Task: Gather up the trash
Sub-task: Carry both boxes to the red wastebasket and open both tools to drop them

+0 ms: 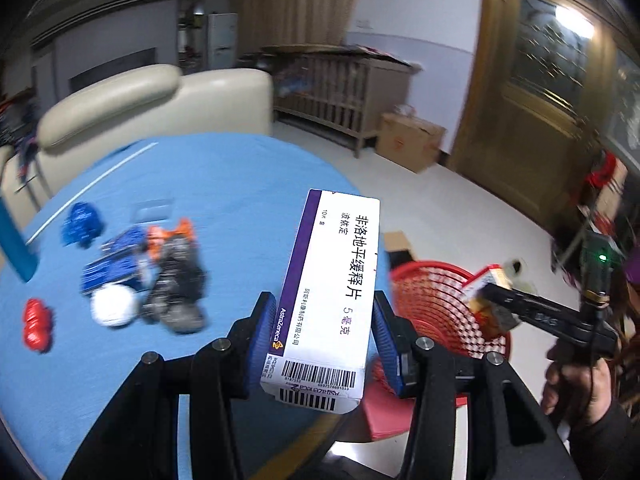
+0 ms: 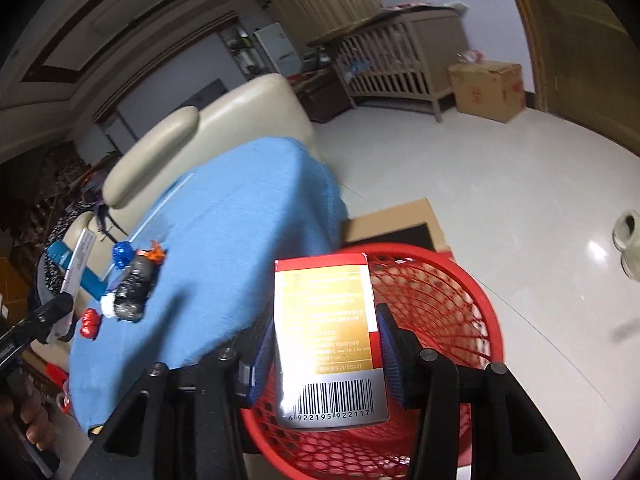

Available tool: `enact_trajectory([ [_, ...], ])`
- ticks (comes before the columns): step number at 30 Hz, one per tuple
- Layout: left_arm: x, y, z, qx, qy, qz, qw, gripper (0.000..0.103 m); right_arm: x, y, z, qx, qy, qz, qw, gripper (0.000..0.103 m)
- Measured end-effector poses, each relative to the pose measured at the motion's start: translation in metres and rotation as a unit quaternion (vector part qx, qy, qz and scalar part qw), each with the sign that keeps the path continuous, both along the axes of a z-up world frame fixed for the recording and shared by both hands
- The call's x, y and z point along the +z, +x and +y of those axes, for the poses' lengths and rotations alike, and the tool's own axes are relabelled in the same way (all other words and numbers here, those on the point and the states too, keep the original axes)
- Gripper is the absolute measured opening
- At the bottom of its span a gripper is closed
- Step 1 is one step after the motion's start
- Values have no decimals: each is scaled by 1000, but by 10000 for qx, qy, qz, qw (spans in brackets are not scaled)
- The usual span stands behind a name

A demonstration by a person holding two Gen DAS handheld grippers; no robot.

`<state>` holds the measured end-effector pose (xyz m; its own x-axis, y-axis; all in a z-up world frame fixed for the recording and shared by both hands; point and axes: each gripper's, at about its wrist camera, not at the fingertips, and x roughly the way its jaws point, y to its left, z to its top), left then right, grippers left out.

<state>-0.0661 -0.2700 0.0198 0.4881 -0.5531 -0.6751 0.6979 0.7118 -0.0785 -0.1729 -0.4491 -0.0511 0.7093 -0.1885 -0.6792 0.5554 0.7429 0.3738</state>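
Here, blue table, cream sofa, seemingly tiled floor

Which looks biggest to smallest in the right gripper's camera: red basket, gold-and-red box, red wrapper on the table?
1. Red basket.
2. Gold-and-red box, though nearness to the camera enlarges it.
3. Red wrapper, far off on the blue tablecloth.

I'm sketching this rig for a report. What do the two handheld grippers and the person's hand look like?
Both the left gripper and the right gripper have black angular frames with silver pivot bolts and ribbed blue finger pads. The left view shows a green indicator light, a black cable, and the bare right hand with a dark sleeve.
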Motion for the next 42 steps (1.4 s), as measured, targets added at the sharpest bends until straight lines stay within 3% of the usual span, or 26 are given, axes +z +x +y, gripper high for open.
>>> enact_trajectory([
  [9,-12,-26,-57,-587,267,42,9979,50,-22,-17,-10,-223,100,146,9996,50],
  [25,-30,-37,-103,-998,591,171,9931,50,-29,-26,-20,-397,168,242,9988,53],
  [26,-33,-37,-105,-1005,616,188,9929,50,-29,-27,-21,-417,173,238,9987,57],
  [27,-35,-35,-108,-1013,635,201,9926,50,-29,-27,-22,-440,187,217,9986,67],
  [28,-36,-35,-109,-1017,646,209,9925,50,-27,-29,-23,-471,210,164,9985,69],
  [42,-55,-43,-137,-1287,877,339,9872,50,5,-54,-34,-916,73,-421,9949,70],
])
